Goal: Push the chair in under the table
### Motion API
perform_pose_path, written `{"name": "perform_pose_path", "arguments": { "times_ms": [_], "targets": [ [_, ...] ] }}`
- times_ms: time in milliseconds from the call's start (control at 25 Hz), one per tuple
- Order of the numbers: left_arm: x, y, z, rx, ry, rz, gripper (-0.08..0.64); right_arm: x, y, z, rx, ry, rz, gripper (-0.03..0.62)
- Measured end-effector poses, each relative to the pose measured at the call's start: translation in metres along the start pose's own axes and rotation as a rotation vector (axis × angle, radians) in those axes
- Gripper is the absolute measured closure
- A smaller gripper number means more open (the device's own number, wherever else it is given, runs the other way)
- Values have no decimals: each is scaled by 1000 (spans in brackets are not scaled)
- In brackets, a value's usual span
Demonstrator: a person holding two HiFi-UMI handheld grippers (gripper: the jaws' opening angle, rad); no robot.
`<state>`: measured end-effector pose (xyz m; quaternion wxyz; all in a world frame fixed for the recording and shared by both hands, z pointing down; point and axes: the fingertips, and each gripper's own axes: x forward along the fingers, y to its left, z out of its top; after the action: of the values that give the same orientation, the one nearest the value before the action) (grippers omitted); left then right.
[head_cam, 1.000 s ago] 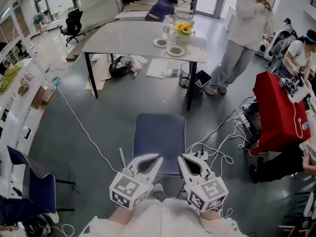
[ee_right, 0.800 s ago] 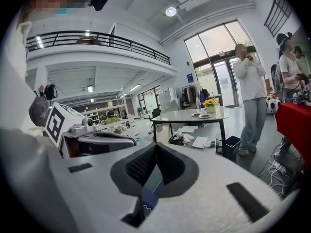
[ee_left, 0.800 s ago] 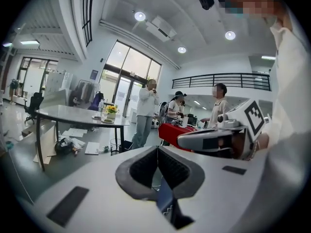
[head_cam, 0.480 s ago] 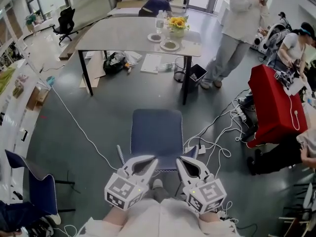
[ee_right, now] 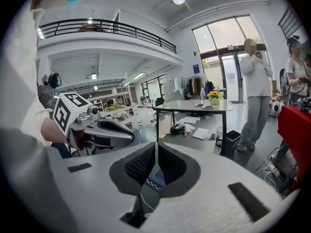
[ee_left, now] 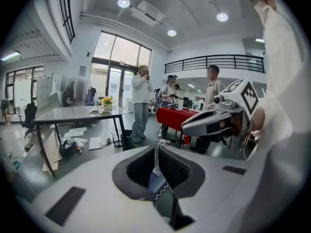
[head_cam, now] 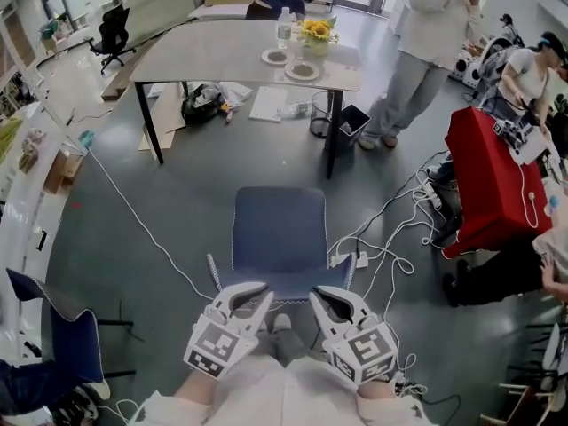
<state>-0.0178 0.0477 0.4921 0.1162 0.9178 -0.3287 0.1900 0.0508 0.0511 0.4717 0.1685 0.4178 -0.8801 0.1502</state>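
The left gripper (head_cam: 259, 291) and right gripper (head_cam: 316, 295) are both closed and empty, just behind the blue chair (head_cam: 278, 229). Pressing its near edge evenly on both sides should slide it straight toward the surface (head_cam: 222, 56), well apart ahead, clear of the floor cables (head_cam: 390, 238).

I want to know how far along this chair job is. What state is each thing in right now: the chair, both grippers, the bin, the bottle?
Chair: pulled out, standing well clear of the table, not yet pushed in.
Left gripper: shut, nothing between its jaws.
Right gripper: shut, nothing between its jaws.
Bin: upright on the floor beside the table leg.
Bottle: upright on the table.
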Motion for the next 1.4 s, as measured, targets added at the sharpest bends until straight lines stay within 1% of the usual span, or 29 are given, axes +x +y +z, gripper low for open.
{"name": "perform_pose_path", "arguments": {
  "times_ms": [120, 280, 400, 440, 480, 520, 560, 640, 680, 840, 960, 1040, 1160, 1240, 1400],
  "targets": [
    [3, -5, -13, 23, 40, -20, 543, 3, 2, -15, -22, 46, 15, 591],
    [6, -10, -26, 85, 96, -41, 543, 7, 4, -28, -57, 93, 37, 591],
    [5, -12, -31, 101, 117, -59, 541, 7, 5, -36, -67, 122, 48, 584],
    [5, -13, -34, 101, 123, -62, 540, 7, 6, -39, -72, 132, 52, 571],
    [5, -13, -37, 102, 130, -63, 535, 7, 7, -42, -78, 141, 56, 544],
    [5, -14, -39, 104, 138, -63, 527, 7, 9, -43, -86, 148, 58, 515],
    [5, -13, -41, 107, 147, -61, 515, 8, 10, -44, -96, 154, 58, 505],
    [5, -12, -45, 117, 168, -59, 464, 9, 13, -46, -129, 172, 56, 497],
    [6, -11, -48, 122, 178, -58, 451, 11, 14, -48, -147, 179, 56, 494],
    [7, -10, -60, 150, 229, -64, 414, 17, 18, -56, -206, 210, 63, 467],
    [9, -9, -71, 180, 271, -75, 382, 24, 20, -60, -224, 223, 68, 441],
    [12, -9, -78, 190, 293, -85, 373, 27, 17, -65, -243, 248, 66, 437],
    [16, -7, -84, 212, 305, -90, 373, 29, 12, -73, -304, 288, 54, 437],
    [17, -5, -89, 243, 318, -89, 373, 30, 9, -79, -345, 315, 48, 437],
    [21, -6, -96, 314, 358, -107, 373, 34, 7, -86, -398, 349, 44, 437]
  ]
}}
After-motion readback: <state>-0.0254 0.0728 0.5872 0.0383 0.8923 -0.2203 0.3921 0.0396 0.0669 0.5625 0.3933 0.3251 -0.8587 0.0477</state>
